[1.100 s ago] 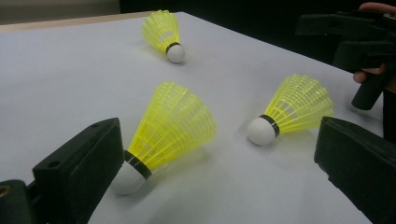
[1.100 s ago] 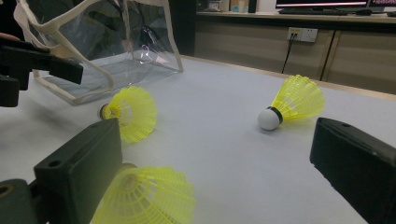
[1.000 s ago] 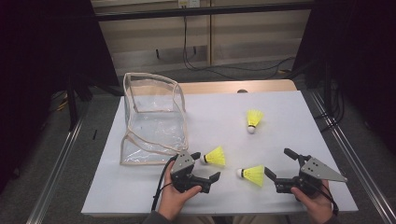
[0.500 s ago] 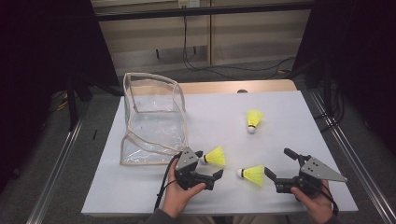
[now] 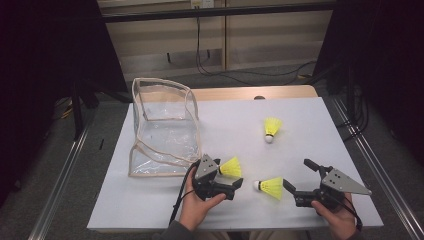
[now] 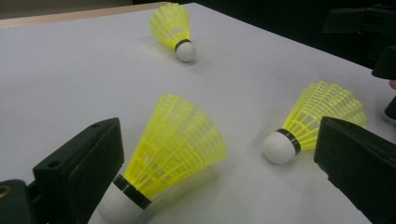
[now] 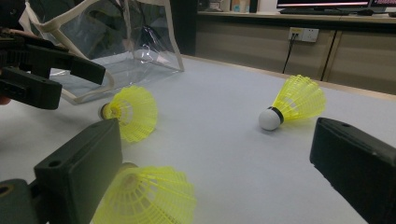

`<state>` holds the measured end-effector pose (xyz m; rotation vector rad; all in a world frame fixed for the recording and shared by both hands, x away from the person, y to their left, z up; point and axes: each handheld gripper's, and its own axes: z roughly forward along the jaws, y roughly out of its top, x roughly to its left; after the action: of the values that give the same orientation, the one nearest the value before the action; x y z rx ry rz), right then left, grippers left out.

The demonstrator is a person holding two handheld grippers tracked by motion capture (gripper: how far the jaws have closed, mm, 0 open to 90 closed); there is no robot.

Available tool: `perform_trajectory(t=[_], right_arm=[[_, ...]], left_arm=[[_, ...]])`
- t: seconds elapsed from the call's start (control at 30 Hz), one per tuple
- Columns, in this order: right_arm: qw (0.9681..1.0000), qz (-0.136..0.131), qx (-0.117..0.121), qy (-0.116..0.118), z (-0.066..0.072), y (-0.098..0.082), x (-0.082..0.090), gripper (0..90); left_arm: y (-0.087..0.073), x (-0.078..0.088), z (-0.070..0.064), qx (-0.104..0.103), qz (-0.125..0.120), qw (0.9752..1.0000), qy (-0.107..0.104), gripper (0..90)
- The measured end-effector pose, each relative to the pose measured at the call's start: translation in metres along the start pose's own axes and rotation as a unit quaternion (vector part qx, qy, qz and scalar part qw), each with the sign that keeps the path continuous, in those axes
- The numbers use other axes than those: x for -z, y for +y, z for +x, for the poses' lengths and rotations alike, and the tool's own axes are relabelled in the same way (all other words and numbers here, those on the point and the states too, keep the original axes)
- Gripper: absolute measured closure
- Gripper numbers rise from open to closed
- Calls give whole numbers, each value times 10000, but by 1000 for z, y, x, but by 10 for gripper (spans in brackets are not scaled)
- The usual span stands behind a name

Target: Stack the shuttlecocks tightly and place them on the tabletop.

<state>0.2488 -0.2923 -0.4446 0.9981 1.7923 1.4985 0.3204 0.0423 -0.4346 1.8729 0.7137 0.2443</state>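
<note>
1. While the right gripper (image 5: 299, 178) sits where it was a second ago, the left gripper (image 5: 228, 175) has crept forward along the white worktop (image 5: 310, 140) toward the nearest shuttlecock (image 5: 231, 167).
2. Left jaws: spread wide, holding nothing. In the left gripper view the nearest shuttlecock (image 6: 168, 149) lies between them, white cork end toward the camera and close beside the left-hand jaw, yellow skirt pointing away. Contact with that jaw: cannot tell.
3. A second ago the same shuttlecock lay just ahead of the jaw tips; it has not moved on the worktop.
4. Right jaws: also wide apart, holding nothing. The second shuttlecock (image 5: 269, 186) lies on its side just ahead of them, cork pointing toward the left gripper. Position unchanged from the earlier frames.
5. In the right gripper view that second shuttlecock (image 7: 149, 196) shows low down, beside the left-hand jaw.
6. Third shuttlecock (image 5: 272, 129) lies farther back on the worktop, well apart from both grippers, cork toward the person. Unchanged.
7. Clear plastic bag (image 5: 162, 127) with beige trim stands open at the left rear of the worktop, near the left gripper. Unchanged.
</note>
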Motion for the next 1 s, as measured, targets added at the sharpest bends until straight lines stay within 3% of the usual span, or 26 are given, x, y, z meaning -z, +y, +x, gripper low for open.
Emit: perform_trajectory(t=[0.27,0.5,0.77,1.0], right_arm=[[10000,-2,-13,3,0,0,0,18],[10000,17,-23,10,1,0,0,18],[10000,17,-15,11,1,0,0,18],[10000,0,-13,16,0,0,0,18]], left_arm=[[1,-7,0,71,98,9999,100,15],[2,-14,-2,47,136,9999,33,46],[6,-21,0,248,206,9993,167,76],[11,-28,1,288,305,9985,356,154]])
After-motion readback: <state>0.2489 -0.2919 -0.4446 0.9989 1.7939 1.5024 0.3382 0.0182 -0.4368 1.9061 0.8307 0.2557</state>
